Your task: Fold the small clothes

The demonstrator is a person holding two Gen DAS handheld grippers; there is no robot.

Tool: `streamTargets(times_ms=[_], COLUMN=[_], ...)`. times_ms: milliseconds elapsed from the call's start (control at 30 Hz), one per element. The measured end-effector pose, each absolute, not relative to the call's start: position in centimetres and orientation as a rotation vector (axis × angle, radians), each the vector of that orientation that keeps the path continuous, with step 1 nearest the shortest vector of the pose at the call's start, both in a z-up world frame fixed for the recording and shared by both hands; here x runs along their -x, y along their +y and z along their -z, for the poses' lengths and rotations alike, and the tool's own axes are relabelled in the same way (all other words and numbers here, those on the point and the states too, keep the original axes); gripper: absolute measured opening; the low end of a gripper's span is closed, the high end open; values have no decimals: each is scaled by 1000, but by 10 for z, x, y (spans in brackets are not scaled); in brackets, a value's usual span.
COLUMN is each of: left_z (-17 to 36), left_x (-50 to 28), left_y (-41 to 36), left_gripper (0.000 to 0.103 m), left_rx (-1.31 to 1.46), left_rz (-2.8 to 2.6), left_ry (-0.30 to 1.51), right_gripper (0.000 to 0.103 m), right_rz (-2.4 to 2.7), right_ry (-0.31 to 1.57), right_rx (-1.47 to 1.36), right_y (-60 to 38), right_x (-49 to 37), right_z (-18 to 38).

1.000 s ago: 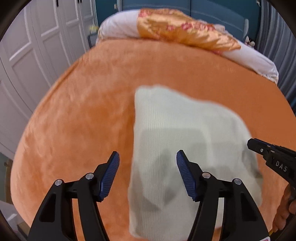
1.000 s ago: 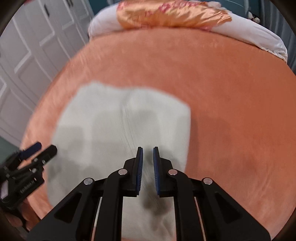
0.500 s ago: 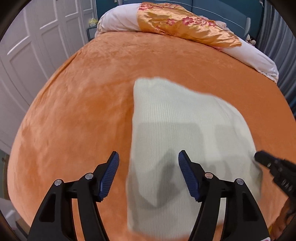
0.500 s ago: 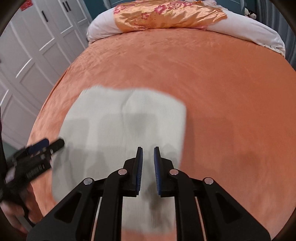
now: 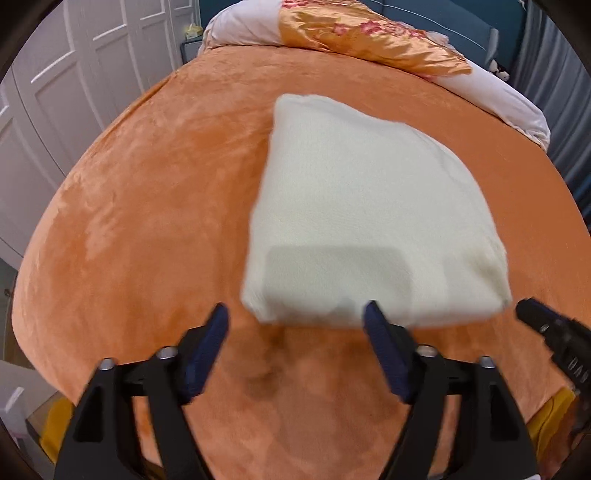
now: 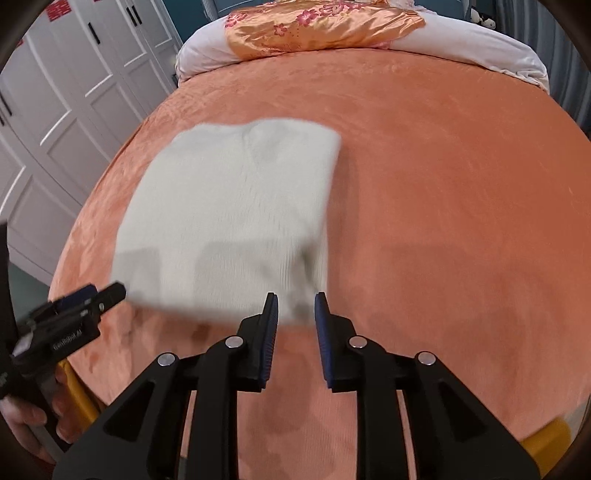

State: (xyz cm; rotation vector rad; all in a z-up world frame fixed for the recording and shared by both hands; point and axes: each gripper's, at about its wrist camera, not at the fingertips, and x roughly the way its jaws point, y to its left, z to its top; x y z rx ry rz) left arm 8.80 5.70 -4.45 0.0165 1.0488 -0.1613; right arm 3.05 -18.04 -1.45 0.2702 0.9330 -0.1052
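Observation:
A cream knitted garment (image 5: 369, 229) lies folded into a thick rectangle on the orange plush bedspread (image 5: 147, 221). My left gripper (image 5: 295, 314) hovers just short of its near edge, jaws wide and still opening, nothing between them. The right gripper's tip (image 5: 546, 332) shows at the right edge of that view. In the right wrist view the garment (image 6: 236, 221) lies ahead and to the left. My right gripper (image 6: 296, 301) stands at its near right corner with a narrow gap that is opening, pads off the cloth. The left gripper (image 6: 85, 306) is at the lower left.
White pillows with an orange flowered satin cover (image 6: 317, 29) lie at the head of the bed. White wardrobe doors (image 5: 74, 92) stand along the left, grey curtains (image 5: 554, 92) on the right. A hand (image 6: 26, 417) holds the left gripper. Something yellow (image 6: 546, 439) shows below the bed's near edge.
Both grippers drew back toward the bed's near edge, so the garment now lies ahead of the fingertips. The left jaws spread wider; the right jaws parted slightly.

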Motion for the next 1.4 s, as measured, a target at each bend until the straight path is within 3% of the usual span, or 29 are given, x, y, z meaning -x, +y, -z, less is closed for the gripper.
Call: streamTargets(times_ms=[167,233,467,600,800,1400], left_z=[66,75,102,109,113,112], left_x=[-60,-51,-33,-21,-16,-22], left_y=[46,43,41,39,36,37], left_gripper=[79,79,79,87,90,92], left_rx=[-53,-77,-88,-120,-133,-127], left_rz=[155,157,126,107,96,90], left_ry=[1079,1086,1120,1059,1031,1037], right_gripper=[29,39,41,50,69,70], right_rz=[142,143,158,157,162,195], right_ry=[965,970,981,971,955,944], right_rx=[-259,-247,-201,-183,-110,-141], right_y=[-166,-160,-151,-149,-133,-131], right_x=[-3,4,17,22,25,27], right_z=[40,48,67,74,82,81])
